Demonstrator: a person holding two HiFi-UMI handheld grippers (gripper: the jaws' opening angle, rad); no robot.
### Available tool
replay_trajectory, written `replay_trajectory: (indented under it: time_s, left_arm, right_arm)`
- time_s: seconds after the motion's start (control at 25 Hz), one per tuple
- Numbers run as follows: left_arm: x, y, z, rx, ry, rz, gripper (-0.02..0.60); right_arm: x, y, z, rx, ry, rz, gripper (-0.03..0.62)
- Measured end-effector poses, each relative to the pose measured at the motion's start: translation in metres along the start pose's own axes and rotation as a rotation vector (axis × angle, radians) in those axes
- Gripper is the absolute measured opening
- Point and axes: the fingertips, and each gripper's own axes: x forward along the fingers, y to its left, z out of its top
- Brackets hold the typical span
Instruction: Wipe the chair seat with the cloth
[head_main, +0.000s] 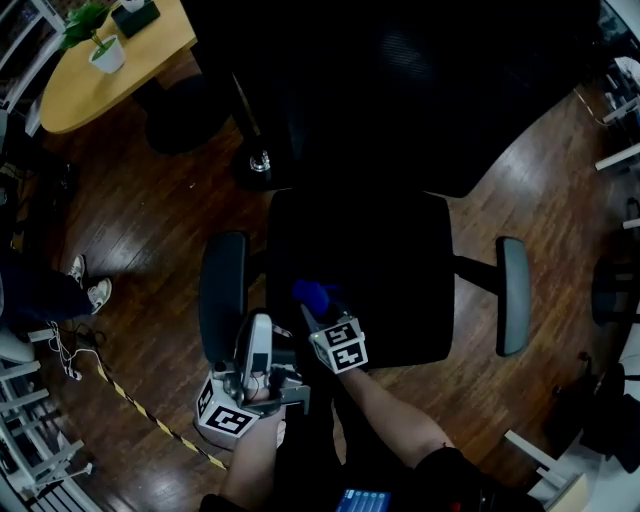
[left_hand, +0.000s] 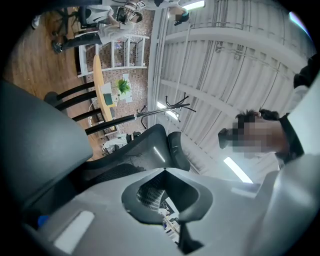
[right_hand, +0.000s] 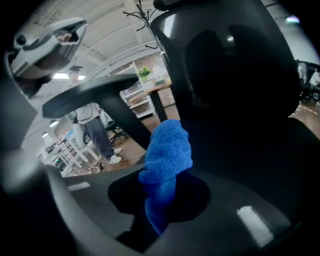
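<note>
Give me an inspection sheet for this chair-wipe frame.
Surface: chair seat, black; too dark to judge dirt.
Job's things: blue cloth, bunched, over the seat's left part.
Clutter: nothing seen on the seat.
Grippers: right gripper shut on the cloth; left gripper shut, empty, near the armrest.
Cables: white cable on the floor, left.
Surroundings: wood floor, table with potted plant, bystander's shoes.

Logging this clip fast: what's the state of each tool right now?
Left tool: closed, empty.
Right tool: closed on the blue cloth.
</note>
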Motion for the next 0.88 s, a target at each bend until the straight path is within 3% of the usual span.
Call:
replay_trajectory:
  time_s: [0.16, 0.32, 0.52, 0.72, 0.88]
  left_arm:
    - [-0.007, -0.005, 0.008, 0.005, -0.005, 0.005, 0.003]
    - [-0.010, -0.002, 0.009, 0.005, -0.002, 0.006, 0.003]
    - [-0.005, 0.001, 0.007, -0.006, 0.008, 0.003, 0.003]
    - [0.004, -0.001, -0.004, -0.021, 0.030, -0.014, 0.003]
    - [0.010, -0.002, -0.013, -0.028, 0.045, -0.023, 0.003]
  right_arm:
    - [0.027, 0.079, -0.021, -0.045, 0.058, 0.131, 0.080]
    - [0.027, 0.075, -0.029, -0.058, 0.056, 0.108, 0.080]
    - [-0.010, -0.008, -0.047, -0.042, 0.075, -0.038, 0.080]
    - [-0.102, -0.134, -0.074, 0.019, 0.104, -0.306, 0.080]
    - [-0.180, -0.207, -0.087, 0.042, 0.112, -0.490, 0.078]
